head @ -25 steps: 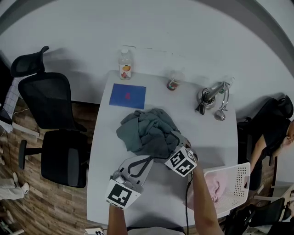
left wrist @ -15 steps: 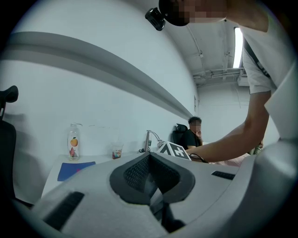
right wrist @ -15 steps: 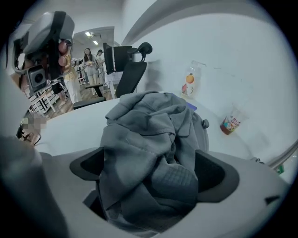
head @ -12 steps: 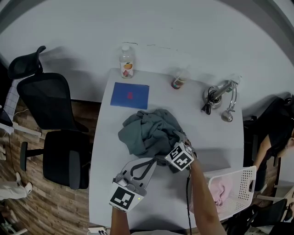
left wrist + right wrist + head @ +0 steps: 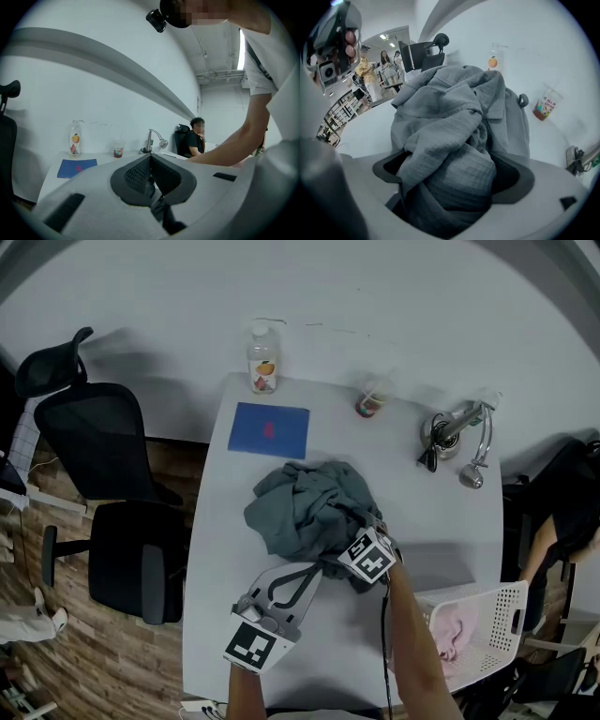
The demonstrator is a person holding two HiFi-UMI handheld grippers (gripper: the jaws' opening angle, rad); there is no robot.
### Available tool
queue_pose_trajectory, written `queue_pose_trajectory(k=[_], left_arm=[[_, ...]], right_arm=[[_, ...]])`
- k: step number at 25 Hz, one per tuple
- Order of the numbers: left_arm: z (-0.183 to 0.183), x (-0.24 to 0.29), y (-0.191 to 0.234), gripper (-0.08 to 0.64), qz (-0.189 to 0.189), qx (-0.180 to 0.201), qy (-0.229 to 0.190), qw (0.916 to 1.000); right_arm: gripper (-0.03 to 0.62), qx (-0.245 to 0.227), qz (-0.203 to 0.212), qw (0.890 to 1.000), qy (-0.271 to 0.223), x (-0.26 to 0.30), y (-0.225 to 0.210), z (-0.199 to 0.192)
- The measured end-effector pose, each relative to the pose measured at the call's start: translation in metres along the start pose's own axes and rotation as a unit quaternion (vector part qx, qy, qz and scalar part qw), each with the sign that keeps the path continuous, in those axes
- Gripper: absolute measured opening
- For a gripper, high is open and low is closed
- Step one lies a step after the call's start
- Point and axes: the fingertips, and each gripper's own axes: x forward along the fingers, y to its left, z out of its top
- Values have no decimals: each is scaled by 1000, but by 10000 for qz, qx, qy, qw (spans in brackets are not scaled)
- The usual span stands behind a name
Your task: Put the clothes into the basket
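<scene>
Right gripper's (image 5: 454,180) jaws clamped the crumpled grey cloth garment (image 5: 305,507), likely needing a high lift into the white plastic basket (image 5: 489,617); left gripper's (image 5: 151,176) jaws closed, empty.

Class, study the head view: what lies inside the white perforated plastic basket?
A pink garment lies bunched inside the white perforated plastic basket. The basket's floor, and anything beneath the garment, is covered and cannot be seen.

Right tool (image 5: 349,532): pushed slightly deeper into the grey garment (image 5: 302,510); marker cube now overlaps the cloth's near edge.
Garment: near fold gathered closer round that tool.
Basket (image 5: 497,615): sits lower and further right in the head view.
</scene>
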Motion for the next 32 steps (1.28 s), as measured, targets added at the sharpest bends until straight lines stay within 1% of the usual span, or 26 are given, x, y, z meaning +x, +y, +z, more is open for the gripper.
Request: queue_pose_trajectory(k=[3, 5, 9, 12, 18, 25, 32], left_arm=[[-1, 0, 0, 6, 12, -49, -2, 10000], [-3, 1, -1, 6, 9, -68, 8, 10000], [-5, 2, -3, 6, 4, -59, 53, 10000], [-4, 2, -4, 6, 4, -25, 50, 10000], [3, -5, -7, 6, 7, 23, 11, 10000], [11, -16, -16, 6, -4, 82, -8, 10000], [22, -31, -29, 6, -40, 230, -34, 9997]], right_arm=[[503, 18, 95, 9999, 57, 0, 5, 0], [453, 17, 154, 9999, 47, 0, 10, 0], [318, 31, 256, 9996, -79, -3, 20, 5], [237, 113, 285, 9994, -133, -8, 24, 7], [148, 323, 305, 9976, -523, -21, 37, 16], [126, 402, 333, 9945, -914, -48, 60, 30], [124, 503, 215, 9876, -1470, -92, 80, 51]])
